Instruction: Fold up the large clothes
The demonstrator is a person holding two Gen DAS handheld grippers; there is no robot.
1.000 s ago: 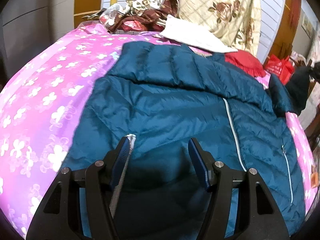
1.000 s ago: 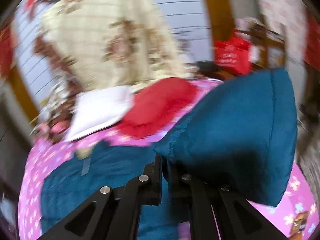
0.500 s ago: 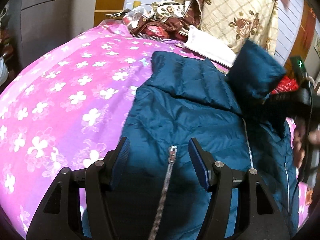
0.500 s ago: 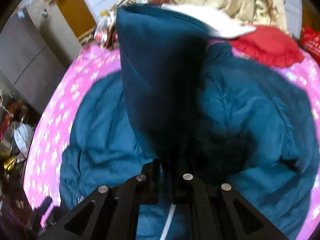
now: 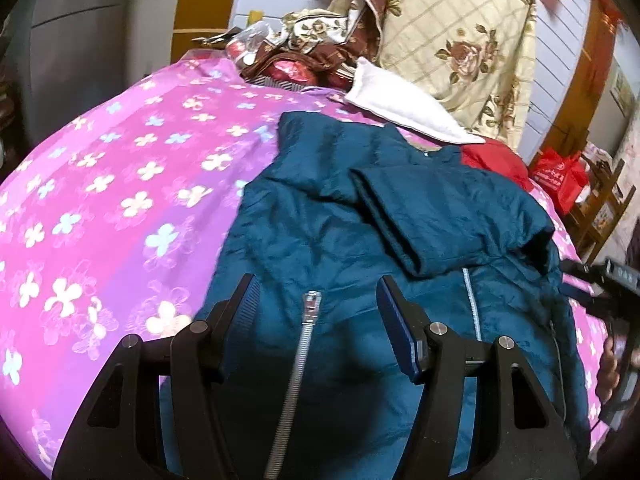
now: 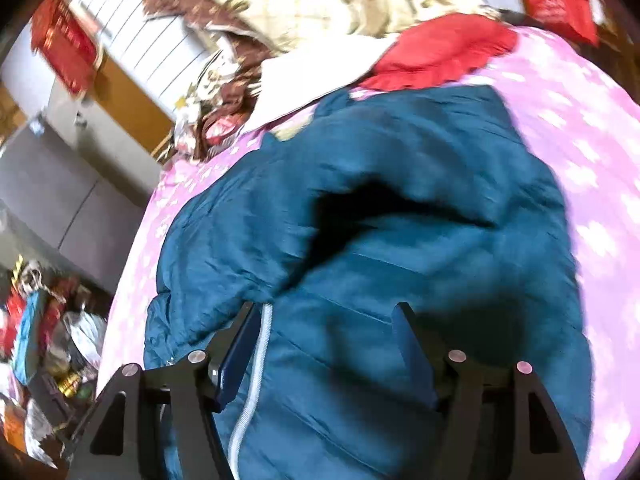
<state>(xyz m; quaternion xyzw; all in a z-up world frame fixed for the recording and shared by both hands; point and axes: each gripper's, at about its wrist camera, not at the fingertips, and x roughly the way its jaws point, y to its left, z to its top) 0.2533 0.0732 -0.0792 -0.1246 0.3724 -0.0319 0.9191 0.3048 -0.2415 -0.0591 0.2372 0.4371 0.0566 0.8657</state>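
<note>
A teal quilted jacket [image 5: 328, 240] lies front up on a pink flowered bedspread [image 5: 120, 184]. Its right sleeve [image 5: 444, 216] lies folded across the chest. The silver zipper [image 5: 300, 352] runs between my left fingers. My left gripper [image 5: 316, 292] is open and empty, just above the jacket's lower front. My right gripper [image 6: 324, 316] is open and empty over the jacket [image 6: 400, 240], near a pale zipper line [image 6: 256, 368]. The right gripper and the hand holding it show at the right edge of the left wrist view [image 5: 616, 304].
A white folded cloth [image 5: 400, 108], a red garment [image 5: 496, 160] and a cream rose-print quilt [image 5: 460, 40] lie at the bed's head. A red bag [image 5: 560, 176] and wooden furniture stand at the right. Clutter [image 6: 40, 340] lies on the floor at the left.
My right gripper carried the sleeve across the jacket, let it go on the chest, opened and drew back. My left gripper stayed open and shifted slightly along the zipper.
</note>
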